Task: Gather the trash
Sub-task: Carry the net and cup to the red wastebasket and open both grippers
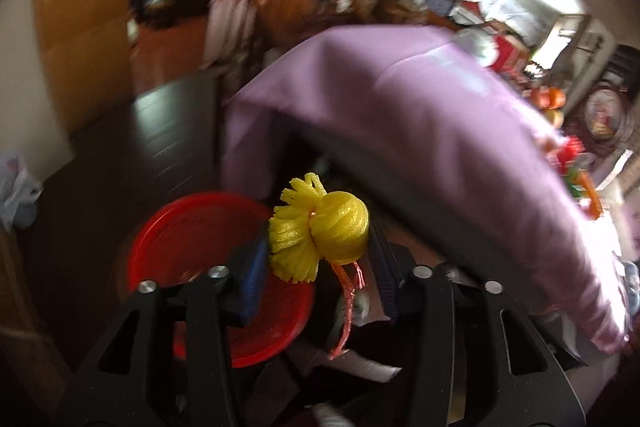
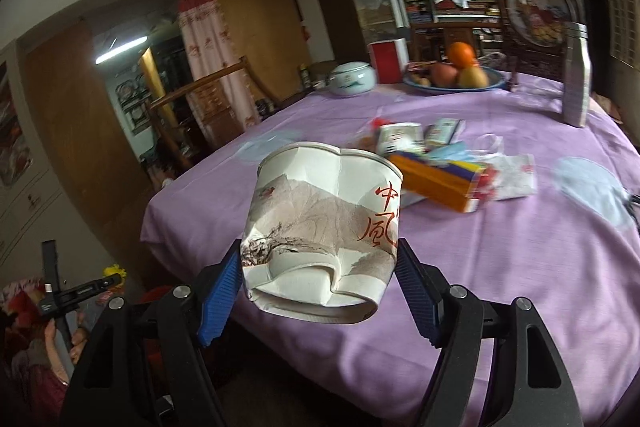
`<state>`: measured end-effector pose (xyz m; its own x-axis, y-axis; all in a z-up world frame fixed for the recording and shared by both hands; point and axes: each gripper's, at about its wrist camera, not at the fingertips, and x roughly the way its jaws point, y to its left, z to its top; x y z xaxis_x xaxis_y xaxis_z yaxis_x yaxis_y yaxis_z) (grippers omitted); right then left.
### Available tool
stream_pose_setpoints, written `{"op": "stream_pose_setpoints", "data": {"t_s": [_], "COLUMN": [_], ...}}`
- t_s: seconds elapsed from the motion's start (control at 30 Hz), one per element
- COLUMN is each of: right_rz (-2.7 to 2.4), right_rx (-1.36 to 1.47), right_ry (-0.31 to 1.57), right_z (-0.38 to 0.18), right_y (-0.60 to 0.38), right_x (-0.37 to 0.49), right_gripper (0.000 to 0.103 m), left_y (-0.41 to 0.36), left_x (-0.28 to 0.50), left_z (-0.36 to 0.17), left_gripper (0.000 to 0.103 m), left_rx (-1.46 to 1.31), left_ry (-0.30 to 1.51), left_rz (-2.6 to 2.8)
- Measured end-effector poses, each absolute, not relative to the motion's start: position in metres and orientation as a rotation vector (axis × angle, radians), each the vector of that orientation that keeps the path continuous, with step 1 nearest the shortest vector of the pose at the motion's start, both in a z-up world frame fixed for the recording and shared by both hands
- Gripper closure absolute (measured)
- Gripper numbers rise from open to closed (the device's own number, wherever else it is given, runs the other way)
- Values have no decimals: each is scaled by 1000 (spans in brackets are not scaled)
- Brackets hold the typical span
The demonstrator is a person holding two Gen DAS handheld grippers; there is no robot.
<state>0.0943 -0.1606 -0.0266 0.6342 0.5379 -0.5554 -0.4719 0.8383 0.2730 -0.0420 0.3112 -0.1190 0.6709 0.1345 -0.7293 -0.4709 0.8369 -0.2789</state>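
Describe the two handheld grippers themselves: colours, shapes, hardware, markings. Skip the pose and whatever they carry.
Both look alike. The left gripper and the right gripper each have black plastic frames with triangular cut-outs and round silver bolt heads. Their fingers carry ribbed blue pads. No cables or sleeves show in either wrist view. In the right view, the left unit shows small white lettering, too small to read.

A lived-in home dining room; purple-clothed table [image 2: 460,267], fruit bowl [image 2: 452,81], wooden chair [image 2: 208,87], curtain [image 2: 208,39], crowded shelves [image 2: 452,3] behind.
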Motion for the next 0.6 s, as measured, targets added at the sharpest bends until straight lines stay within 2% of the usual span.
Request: {"op": "stream_pose_setpoints", "data": {"t_s": [0.03,0.07,0.1,0.27,0.6], "right_rz": [600,619,645,759,1038], "right_rx": [92,80,63,-14,-188], "right_ry": [677,684,693,722,835], "right_z": [-27,-28,-29,-30,-59], "right_y": [-148,-137,-123,-59,92], "right_x": [93,92,91,78,31], "right_gripper": [30,30,30,30,30], "left_y": [317,323,328,351,390], "left_x": [-44,-48,-52,-79,-117], "left_z": [-126,-133,-139,-152,-156], "left_gripper": [39,25,16,10,8], "left_rx": [-475,-472,-475,-542,-556], "left_ry": [778,787,788,757,701], "left_rz": [386,427,460,532,784]}}
